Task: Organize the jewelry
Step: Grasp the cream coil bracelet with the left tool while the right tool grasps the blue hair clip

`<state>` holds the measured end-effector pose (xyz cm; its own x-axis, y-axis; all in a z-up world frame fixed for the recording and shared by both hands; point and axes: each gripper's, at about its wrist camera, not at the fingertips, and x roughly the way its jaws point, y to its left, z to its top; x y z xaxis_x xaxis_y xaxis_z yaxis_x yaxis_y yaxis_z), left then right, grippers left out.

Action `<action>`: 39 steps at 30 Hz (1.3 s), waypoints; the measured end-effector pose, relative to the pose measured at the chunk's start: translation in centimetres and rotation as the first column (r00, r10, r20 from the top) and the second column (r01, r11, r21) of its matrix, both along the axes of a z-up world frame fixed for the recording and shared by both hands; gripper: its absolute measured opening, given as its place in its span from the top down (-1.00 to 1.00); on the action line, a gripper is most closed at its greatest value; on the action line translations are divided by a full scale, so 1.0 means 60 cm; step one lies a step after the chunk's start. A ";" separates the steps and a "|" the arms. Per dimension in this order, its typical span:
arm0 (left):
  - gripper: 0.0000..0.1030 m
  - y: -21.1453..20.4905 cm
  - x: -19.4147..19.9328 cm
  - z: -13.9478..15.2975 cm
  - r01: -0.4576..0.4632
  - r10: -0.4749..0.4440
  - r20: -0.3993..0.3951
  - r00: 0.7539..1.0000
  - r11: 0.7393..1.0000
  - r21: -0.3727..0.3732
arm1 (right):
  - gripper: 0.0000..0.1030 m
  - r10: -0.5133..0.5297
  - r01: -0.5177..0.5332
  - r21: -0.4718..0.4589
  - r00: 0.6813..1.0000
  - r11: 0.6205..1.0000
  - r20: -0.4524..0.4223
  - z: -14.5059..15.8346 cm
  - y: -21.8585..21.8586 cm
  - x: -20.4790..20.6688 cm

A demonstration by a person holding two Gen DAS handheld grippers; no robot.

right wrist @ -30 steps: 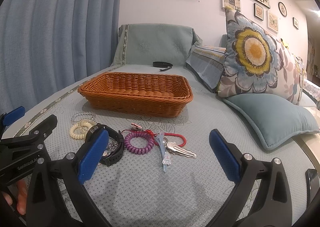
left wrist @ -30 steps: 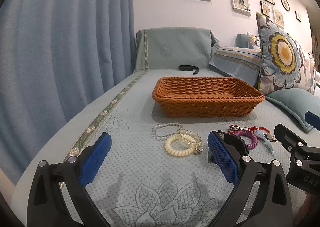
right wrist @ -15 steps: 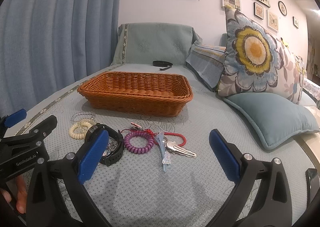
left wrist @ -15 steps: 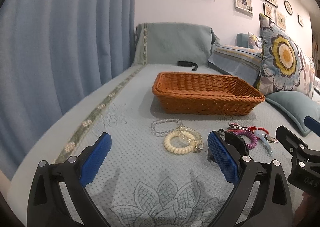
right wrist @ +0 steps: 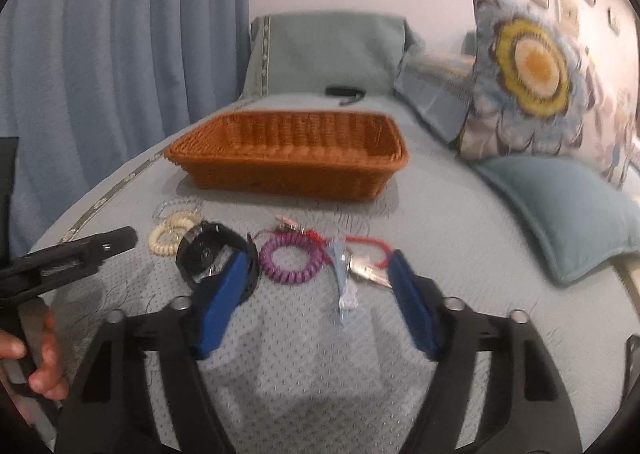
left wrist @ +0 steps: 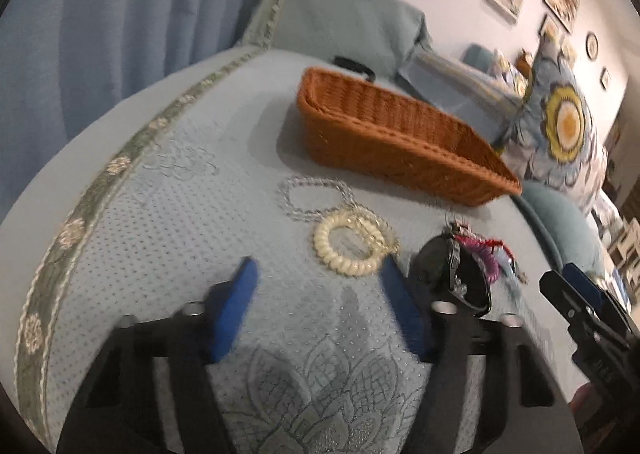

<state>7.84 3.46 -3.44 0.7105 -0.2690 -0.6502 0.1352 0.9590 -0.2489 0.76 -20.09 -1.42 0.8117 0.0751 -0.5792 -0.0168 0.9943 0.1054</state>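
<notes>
On the bed [right wrist: 460,222], just before the wicker basket [right wrist: 288,174], I list a row of jewelry: cream coil bracelet [left wrist: 352,244], black watch [right wrist: 214,254], purple coil bracelet [right wrist: 290,260], keys [right wrist: 366,270]; left gripper [left wrist: 320,286] and right gripper [right wrist: 316,274] fingers closing on nothing.

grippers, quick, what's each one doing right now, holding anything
Left tongs: closing, nothing between the pads, cream coil bracelet just ahead.
Right tongs: closing, nothing gripped, purple coil bracelet and keys lie ahead.

Both wrist views low, angled down, sharing basket [left wrist: 400,134].
</notes>
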 end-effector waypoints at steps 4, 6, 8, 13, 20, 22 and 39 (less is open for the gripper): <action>-0.02 -0.006 0.018 0.006 0.044 -0.044 -0.019 0.999 0.999 -0.001 | 0.01 0.032 -0.026 0.086 0.997 0.996 -0.077 -0.009 -0.038 0.000; -0.02 -0.007 0.032 0.007 0.080 -0.081 -0.046 0.996 0.997 -0.016 | 0.09 0.057 -0.047 0.102 0.993 0.994 -0.102 -0.013 -0.046 0.000; 0.02 -0.009 0.042 0.004 0.101 -0.102 -0.076 0.992 0.995 -0.020 | 0.17 0.072 -0.058 0.116 0.990 0.991 -0.122 -0.016 -0.046 0.004; 0.19 -0.008 0.060 -0.015 0.105 -0.106 -0.135 0.985 0.994 -0.019 | 0.40 0.085 -0.059 0.126 0.975 0.990 -0.206 -0.045 -0.039 0.030; 0.22 -0.021 0.087 -0.016 0.122 -0.117 -0.140 0.983 0.992 0.029 | 0.40 0.024 0.001 0.101 0.969 0.995 -0.245 -0.058 -0.040 0.061; 0.22 -0.027 0.085 -0.019 0.123 -0.116 -0.122 0.986 0.991 0.052 | 0.40 0.024 -0.002 0.086 0.966 0.996 -0.256 -0.061 -0.035 0.071; 0.84 -0.019 0.053 -0.009 0.152 -0.142 -0.103 0.985 0.984 0.094 | 0.84 0.074 -0.060 0.075 0.976 0.995 -0.206 -0.047 -0.033 0.038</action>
<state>11.00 2.34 -4.00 0.6018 -0.2954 -0.7420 0.2569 0.9513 -0.1704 3.02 -22.07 -4.26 0.6658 0.1700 -0.7265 -0.0536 0.9821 0.1807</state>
